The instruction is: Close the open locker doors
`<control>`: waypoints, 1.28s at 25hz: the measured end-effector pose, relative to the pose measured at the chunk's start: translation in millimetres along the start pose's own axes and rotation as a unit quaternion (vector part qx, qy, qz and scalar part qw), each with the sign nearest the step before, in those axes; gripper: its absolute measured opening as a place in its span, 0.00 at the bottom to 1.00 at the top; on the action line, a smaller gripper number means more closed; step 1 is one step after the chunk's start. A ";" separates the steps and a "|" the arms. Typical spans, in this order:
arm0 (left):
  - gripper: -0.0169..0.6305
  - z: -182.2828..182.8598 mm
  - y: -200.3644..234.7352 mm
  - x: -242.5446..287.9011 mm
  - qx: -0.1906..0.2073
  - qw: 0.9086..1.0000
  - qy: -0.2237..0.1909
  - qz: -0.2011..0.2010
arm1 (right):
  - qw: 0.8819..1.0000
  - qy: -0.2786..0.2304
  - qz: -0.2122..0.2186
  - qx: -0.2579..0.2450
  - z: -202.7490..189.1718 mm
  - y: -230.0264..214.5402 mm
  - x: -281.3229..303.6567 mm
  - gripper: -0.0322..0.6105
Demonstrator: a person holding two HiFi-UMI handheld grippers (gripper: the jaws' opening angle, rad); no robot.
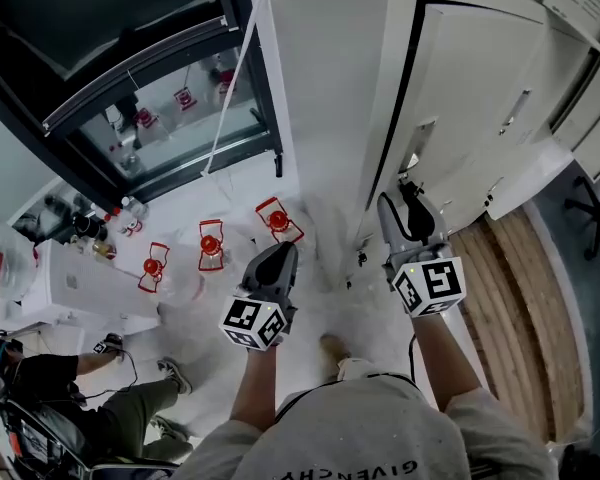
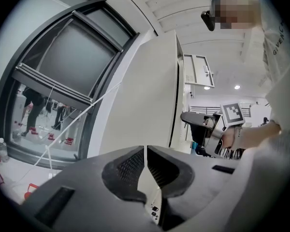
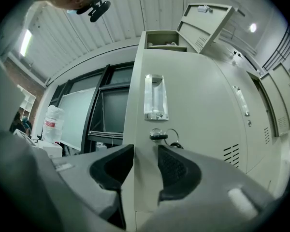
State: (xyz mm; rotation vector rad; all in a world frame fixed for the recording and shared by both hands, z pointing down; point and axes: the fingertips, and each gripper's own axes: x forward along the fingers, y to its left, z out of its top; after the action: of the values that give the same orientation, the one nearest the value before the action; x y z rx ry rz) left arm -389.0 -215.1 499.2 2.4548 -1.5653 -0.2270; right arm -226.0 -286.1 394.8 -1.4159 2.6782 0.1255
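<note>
The right gripper is seen with its fingers set about halfway apart, and the free edge of the locker door is taken between them. One finger lies behind the edge and the other on the pale front face. The pads appear to be pressed against the panel.

Just above the fingers a bunch of keys is hung from the lock, and above that a recessed handle is set into the door. In the head view a dark gap is seen between the door's left edge and the cabinet — the door is not yet shut. Higher up in the right gripper view, a second locker door is swung open above its compartment.

The left gripper is held with its own fingers brought together to a thin slit, and nothing is caught between them. It is pointed at the pale side of the cabinet and kept apart from it. The right gripper is seen off to its right, at the door.

Further out, a dark-framed window is seen to the left of the lockers. Several red-and-white items are set on the white floor below it — what they are cannot be told.
</note>
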 end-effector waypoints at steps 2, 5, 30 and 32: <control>0.05 1.0 3.0 -1.9 0.000 1.000 -0.001 0.005 | 1.000 0.001 0.006 0.004 -0.6 0.8 5.9 0.28; 0.05 1.4 7.0 -2.8 0.001 1.000 -0.001 0.012 | 1.000 0.000 0.012 0.013 -1.1 -0.5 13.9 0.28; 0.05 1.0 -6.6 -18.7 0.002 1.000 0.006 0.004 | 0.999 0.009 0.021 0.038 -11.3 0.2 -9.7 0.28; 0.05 0.7 -13.5 -20.7 0.002 1.000 0.006 -0.003 | 0.999 0.011 0.014 0.041 -11.7 -2.6 -20.4 0.28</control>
State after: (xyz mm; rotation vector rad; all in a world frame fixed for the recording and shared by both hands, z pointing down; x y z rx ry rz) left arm -386.1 -190.8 495.1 2.4596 -1.5559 -0.2095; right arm -213.1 -272.3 409.1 -1.3630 2.6886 0.0030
